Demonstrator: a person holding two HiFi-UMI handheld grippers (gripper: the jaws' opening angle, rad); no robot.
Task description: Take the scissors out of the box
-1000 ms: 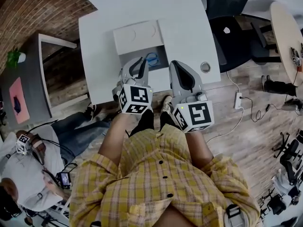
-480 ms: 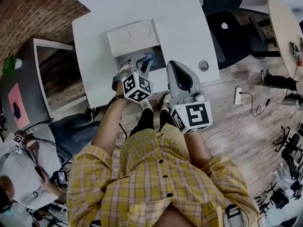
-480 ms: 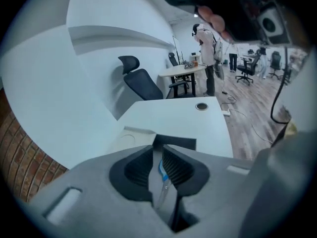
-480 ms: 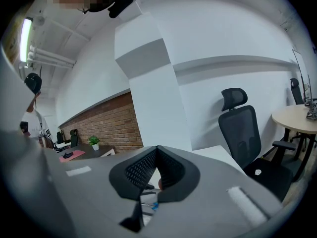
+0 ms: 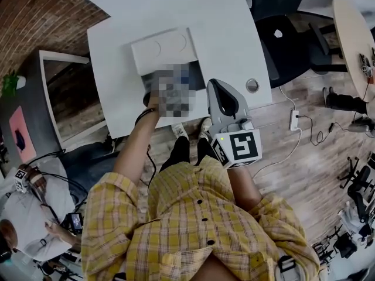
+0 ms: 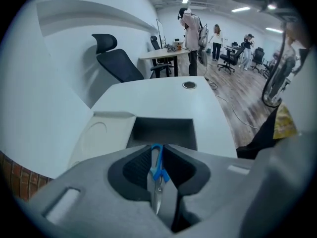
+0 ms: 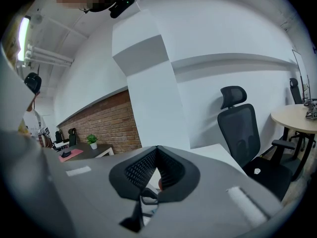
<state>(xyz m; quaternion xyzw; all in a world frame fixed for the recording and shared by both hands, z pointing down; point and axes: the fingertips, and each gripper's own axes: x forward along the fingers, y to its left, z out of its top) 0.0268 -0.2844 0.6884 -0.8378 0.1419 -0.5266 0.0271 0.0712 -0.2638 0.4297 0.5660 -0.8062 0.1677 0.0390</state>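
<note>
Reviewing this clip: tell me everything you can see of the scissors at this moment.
The scissors are small, with a blue, plastic-looking handle and plain silver metal blades joined at a pivot screw. The blades are closed. They are clamped between the jaws of the left gripper, with the handle at the jaw tips and the blade points toward the camera. Nothing but the jaws touches them. Beyond them, the open grey box on the white table looks empty. In the head view, a mosaic patch hides them.

Head view steeply overhead, left gripper view low, sharing box (image 5: 165, 48)
</note>
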